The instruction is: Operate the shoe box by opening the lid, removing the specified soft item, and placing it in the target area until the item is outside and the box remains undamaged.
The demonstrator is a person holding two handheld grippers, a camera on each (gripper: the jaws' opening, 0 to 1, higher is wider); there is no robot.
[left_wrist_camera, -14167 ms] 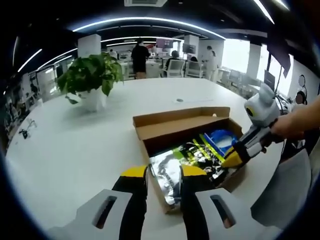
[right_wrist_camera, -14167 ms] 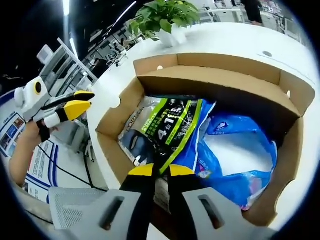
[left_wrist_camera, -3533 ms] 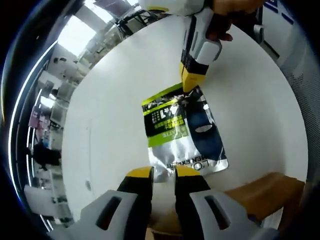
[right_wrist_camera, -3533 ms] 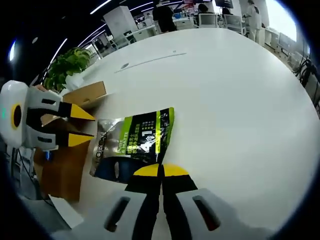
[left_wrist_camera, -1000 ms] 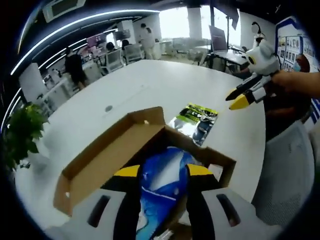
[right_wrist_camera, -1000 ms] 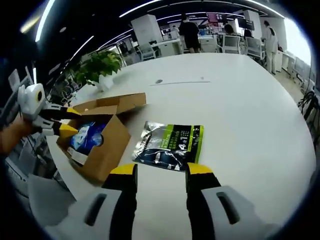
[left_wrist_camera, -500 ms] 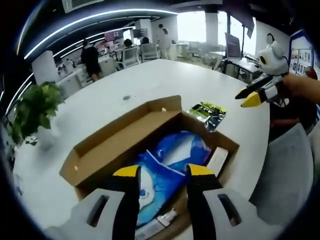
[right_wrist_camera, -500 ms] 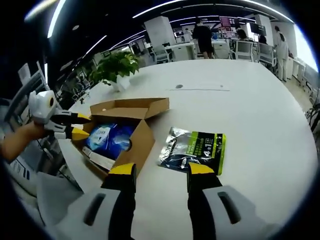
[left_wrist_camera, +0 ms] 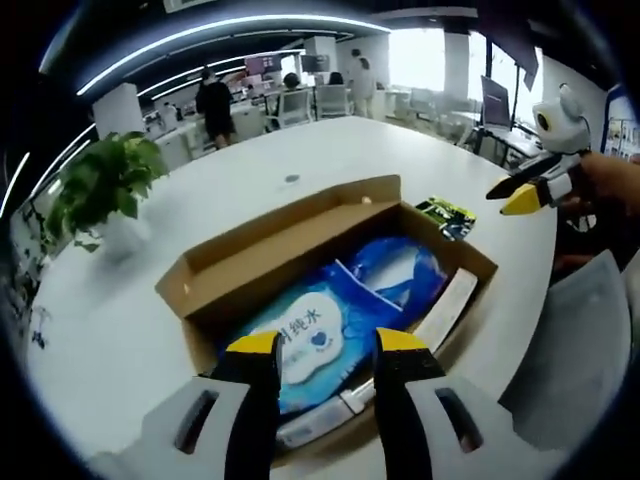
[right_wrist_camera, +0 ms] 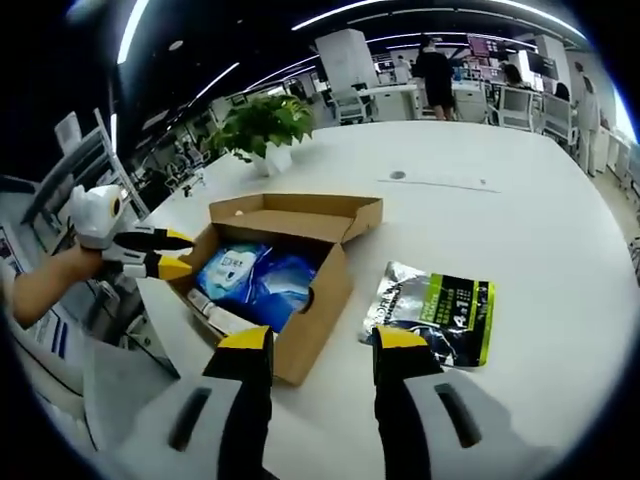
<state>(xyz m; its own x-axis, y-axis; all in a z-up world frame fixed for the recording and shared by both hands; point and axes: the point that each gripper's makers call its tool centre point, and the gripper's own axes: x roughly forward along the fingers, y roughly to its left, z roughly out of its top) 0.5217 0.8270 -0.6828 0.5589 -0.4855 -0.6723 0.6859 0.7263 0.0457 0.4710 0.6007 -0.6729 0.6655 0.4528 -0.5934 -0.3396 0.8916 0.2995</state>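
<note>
The brown shoe box (left_wrist_camera: 275, 245) (right_wrist_camera: 320, 300) stands open on the white table, its lid folded back. Inside lie a blue soft pack (left_wrist_camera: 330, 325) (right_wrist_camera: 255, 272) and a flat white item (left_wrist_camera: 445, 310) along one wall. A green, black and silver pouch (right_wrist_camera: 435, 312) (left_wrist_camera: 448, 215) lies flat on the table beside the box. My left gripper (left_wrist_camera: 326, 345) (right_wrist_camera: 178, 252) hovers open above the box's near edge, holding nothing. Open as well, my right gripper (right_wrist_camera: 322, 340) (left_wrist_camera: 520, 195) hangs over the table short of the box and the pouch.
A potted green plant (left_wrist_camera: 100, 190) (right_wrist_camera: 262, 125) stands on the table beyond the box. A grey chair (left_wrist_camera: 575, 370) sits at the table edge. People and desks fill the office behind. A hand and forearm (right_wrist_camera: 45, 275) hold the left gripper.
Both views have swung: the left camera has drawn back so the whole box interior shows. The right camera has shifted so the box sits nearer the middle. Both grippers stay open.
</note>
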